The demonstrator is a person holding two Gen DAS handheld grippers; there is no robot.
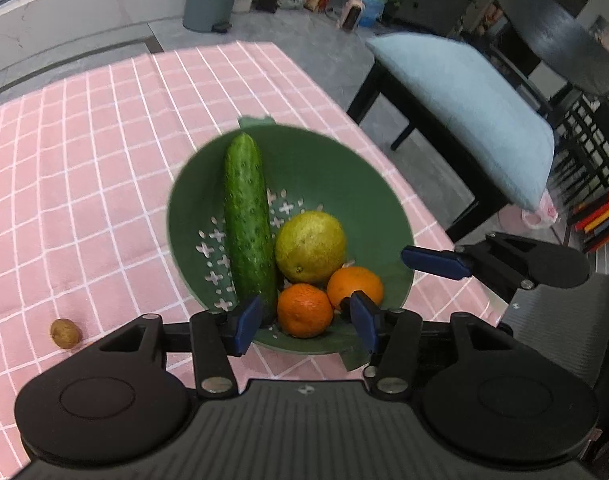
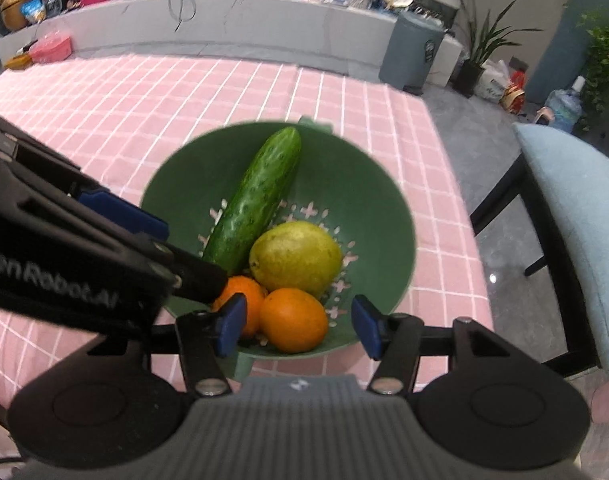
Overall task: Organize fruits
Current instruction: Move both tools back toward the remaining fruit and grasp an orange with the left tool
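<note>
A green colander bowl (image 1: 388, 216) sits on the worktop (image 1: 84, 168), which is covered with a pink cloth ruled in white squares, and the bowl lies near the worktop's right-hand edge as the left wrist view shows it. Inside the bowl a cucumber (image 1: 248, 224) lies lengthwise, leaning up the far wall, with its near end down among the cross-shaped drain holes. Beside it rests a yellow-green pear (image 1: 310, 246), touching the cucumber, and in front of the pear two oranges sit side by side: the left orange (image 1: 304, 310) and the right orange (image 1: 354, 286), both pressed against the pear and against each other. The left tongs (image 1: 306, 322) hang over the near rim of the bowl with their blue pads apart; the left orange shows between them, but neither pad presses on it. The right tongs (image 2: 298, 326) stand likewise over the near rim, pads parted about halfway, with an orange seen between them and no grip on it. In the right wrist view the left tongs reach in from the left, crossing over the bowl's edge. A small brown kiwi (image 1: 65, 333) lies alone on the cloth, well apart from the bowl, to its left. A chair with a pale blue cushion (image 1: 464, 112) stands beside the worktop.
</note>
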